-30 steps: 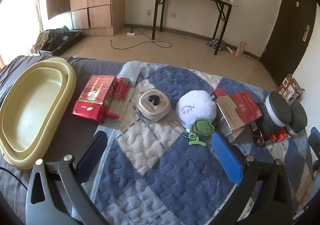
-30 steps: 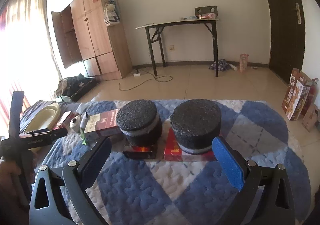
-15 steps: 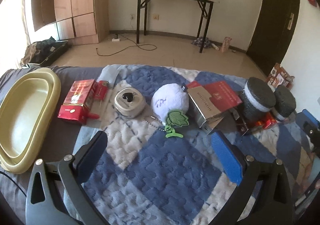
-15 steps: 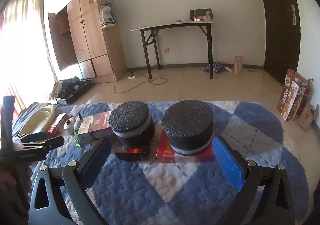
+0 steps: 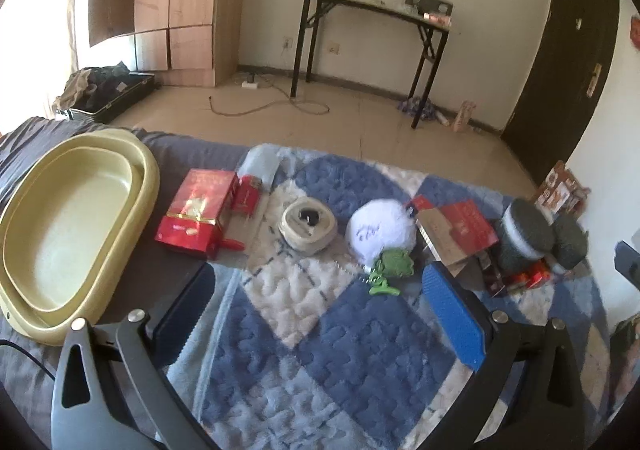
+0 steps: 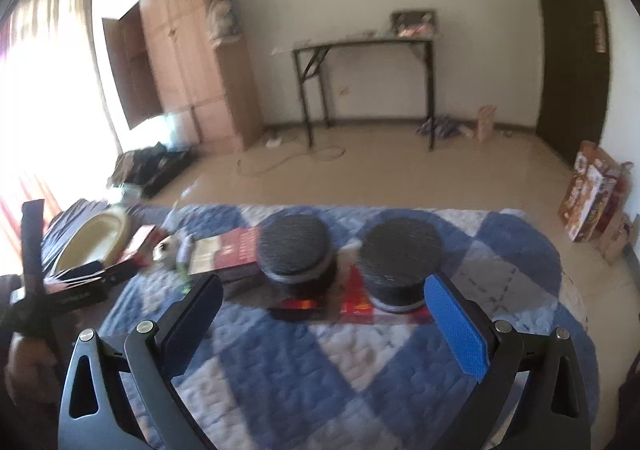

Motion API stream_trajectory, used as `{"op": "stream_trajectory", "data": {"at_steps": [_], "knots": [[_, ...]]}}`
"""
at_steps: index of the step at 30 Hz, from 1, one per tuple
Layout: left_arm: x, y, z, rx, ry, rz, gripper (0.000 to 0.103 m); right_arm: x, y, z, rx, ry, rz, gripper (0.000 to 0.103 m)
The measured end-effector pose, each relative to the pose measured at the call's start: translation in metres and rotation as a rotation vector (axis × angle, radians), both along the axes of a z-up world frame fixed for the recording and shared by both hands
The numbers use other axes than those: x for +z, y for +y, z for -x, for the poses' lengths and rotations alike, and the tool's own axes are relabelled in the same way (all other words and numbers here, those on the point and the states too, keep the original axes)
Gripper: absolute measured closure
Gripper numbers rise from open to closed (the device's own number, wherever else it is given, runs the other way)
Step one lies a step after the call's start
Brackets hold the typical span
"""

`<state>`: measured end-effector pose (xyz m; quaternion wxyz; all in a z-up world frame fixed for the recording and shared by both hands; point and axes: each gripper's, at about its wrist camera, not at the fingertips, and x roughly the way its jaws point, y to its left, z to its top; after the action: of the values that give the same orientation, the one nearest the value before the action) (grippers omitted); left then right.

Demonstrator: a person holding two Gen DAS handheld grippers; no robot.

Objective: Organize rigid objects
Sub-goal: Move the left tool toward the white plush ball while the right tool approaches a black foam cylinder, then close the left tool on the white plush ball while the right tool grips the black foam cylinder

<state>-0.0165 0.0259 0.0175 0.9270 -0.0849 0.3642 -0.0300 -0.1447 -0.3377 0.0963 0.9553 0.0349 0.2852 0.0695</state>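
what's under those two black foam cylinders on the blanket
The left cylinder stands on a dark pack with an orange patch; the right cylinder stands on a flat red box. Most of each is covered, and its print unreadable.

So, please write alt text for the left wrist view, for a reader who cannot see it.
The open left gripper hovers over a blue quilt, holding nothing. Beyond it lie a row of objects: a red box, a round case, a white plush and two dark cylinders. A yellow basin sits at left.
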Motion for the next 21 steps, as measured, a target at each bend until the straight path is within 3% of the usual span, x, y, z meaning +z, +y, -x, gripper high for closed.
{"op": "stream_trajectory", "data": {"at_steps": [3,6,8,11,16,18,21], "knots": [[0.004,0.005,-0.001,0.024,-0.008,0.05,0.0,0.029,0.006,-0.017,0.048,0.009,0.025,0.0],[-0.002,-0.003,-0.008,0.002,0.016,0.013,0.0,0.039,-0.005,-0.036,0.058,0.005,-0.051,0.0],[-0.004,-0.009,-0.012,-0.011,0.021,-0.018,0.0,0.024,-0.017,-0.039,0.049,-0.027,-0.094,0.0],[-0.003,-0.004,-0.015,0.019,0.025,-0.059,0.0,-0.007,-0.02,-0.056,0.009,0.05,-0.007,0.0],[0.009,0.032,-0.014,0.088,0.027,-0.078,0.0,-0.039,-0.029,-0.063,-0.035,0.077,0.057,0.0],[0.014,0.046,-0.01,0.126,0.009,-0.073,0.0,-0.038,-0.031,-0.061,-0.055,0.055,0.092,0.0],[0.012,0.056,-0.012,0.14,0.008,-0.08,0.0,-0.033,-0.042,-0.058,-0.052,0.056,0.036,0.0]]}}
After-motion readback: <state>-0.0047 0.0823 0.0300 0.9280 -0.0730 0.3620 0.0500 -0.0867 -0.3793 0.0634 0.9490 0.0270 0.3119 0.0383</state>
